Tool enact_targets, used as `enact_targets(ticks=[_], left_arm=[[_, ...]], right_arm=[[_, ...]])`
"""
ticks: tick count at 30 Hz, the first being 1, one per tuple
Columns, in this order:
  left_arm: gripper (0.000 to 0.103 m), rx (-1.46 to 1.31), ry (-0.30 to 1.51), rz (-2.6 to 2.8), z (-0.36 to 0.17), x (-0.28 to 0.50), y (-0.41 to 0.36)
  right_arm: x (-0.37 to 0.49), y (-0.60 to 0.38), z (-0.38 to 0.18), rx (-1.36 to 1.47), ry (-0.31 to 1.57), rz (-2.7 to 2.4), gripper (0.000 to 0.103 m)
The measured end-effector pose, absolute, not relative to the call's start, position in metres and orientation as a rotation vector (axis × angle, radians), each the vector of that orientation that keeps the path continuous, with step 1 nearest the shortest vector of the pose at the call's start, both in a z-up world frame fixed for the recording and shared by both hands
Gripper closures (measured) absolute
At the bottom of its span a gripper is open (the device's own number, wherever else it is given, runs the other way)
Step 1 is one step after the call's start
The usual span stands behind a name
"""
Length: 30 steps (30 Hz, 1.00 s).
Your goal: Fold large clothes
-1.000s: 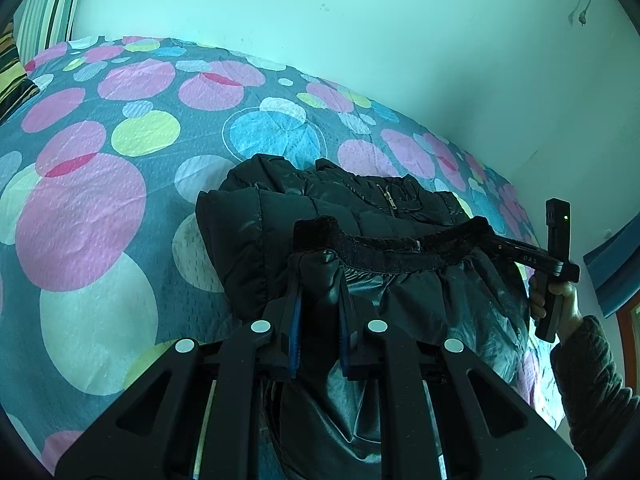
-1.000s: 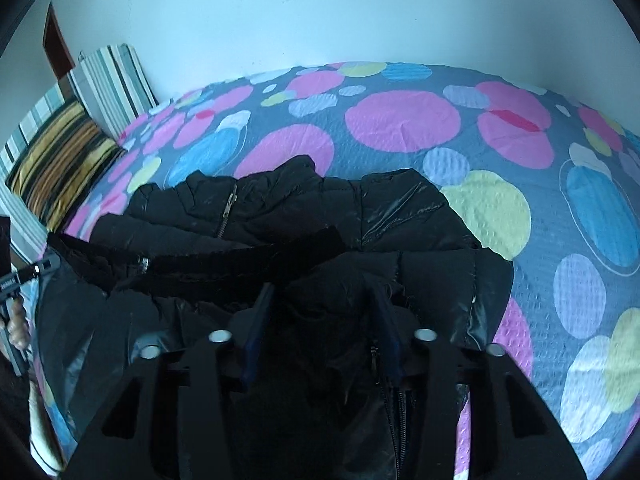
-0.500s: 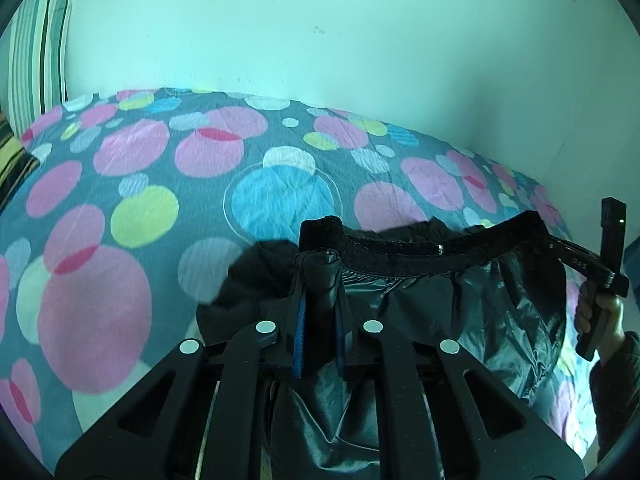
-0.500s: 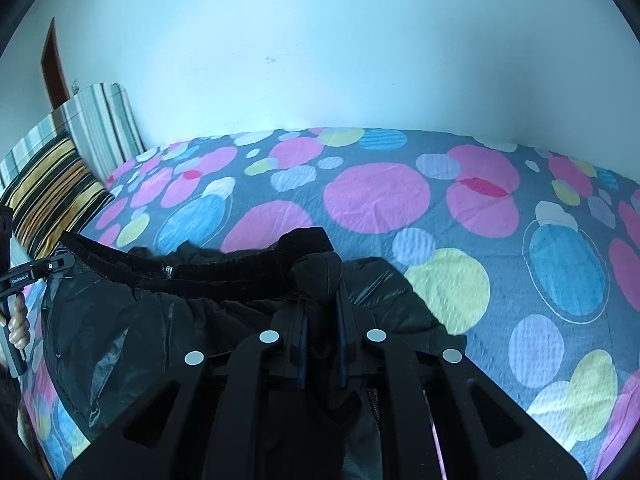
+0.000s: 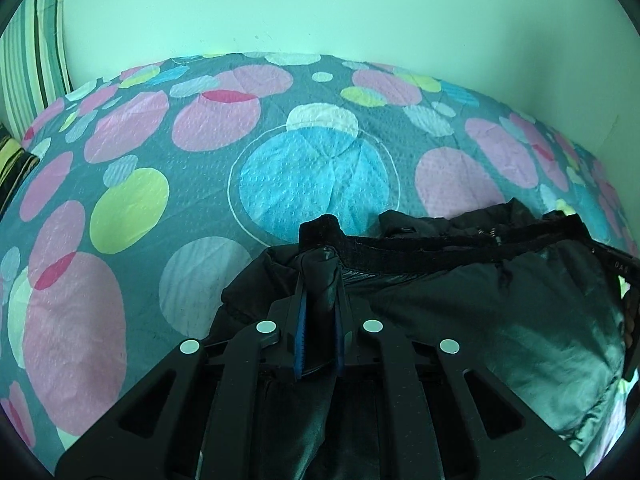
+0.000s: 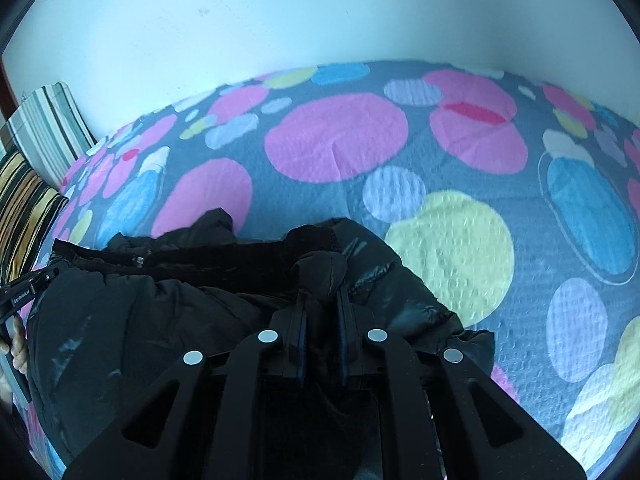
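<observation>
Left gripper (image 5: 319, 276) clenched on a bunched corner of the black puffer jacket (image 5: 500, 320), blue pads pinching the fabric. Right gripper (image 6: 322, 280) likewise clamped on the opposite corner of the jacket (image 6: 132, 320). Dark furry trim band (image 5: 440, 246) stretched taut between the two grips, shiny lining hanging below. Beyond the trim, rest of the jacket heaped on the bedspread (image 5: 316, 168), grey with pink, blue, green circles. Far left, striped pillows (image 6: 44, 136) propped by the wall (image 5: 320, 4). Left gripper's tip (image 6: 24, 292) at left edge of right view.
</observation>
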<state>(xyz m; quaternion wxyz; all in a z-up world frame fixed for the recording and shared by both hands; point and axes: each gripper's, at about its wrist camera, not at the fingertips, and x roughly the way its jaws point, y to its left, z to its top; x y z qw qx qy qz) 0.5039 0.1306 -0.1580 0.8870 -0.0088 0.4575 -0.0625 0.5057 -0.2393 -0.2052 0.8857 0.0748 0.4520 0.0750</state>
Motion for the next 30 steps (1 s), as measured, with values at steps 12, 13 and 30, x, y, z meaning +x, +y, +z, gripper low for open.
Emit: enact_targets(ticks=[12,13,30], left_arm=[[0.090,-0.003,0.961,-0.133,-0.183,0.518,0.125],[0.090,-0.001,0.960,-0.132,-0.185,0.517,0.124],[0.028,-0.135,0.874,-0.051,-0.137,0.451,0.161]], right_arm=[[0.513,-0.242,-0.233,0.211,0.958,0.131,0.088],[0.513,-0.242,-0.233,0.210,0.957,0.129,0.088],[0.462,-0.249,-0.189,0.211,0.865,0.123,0.042]])
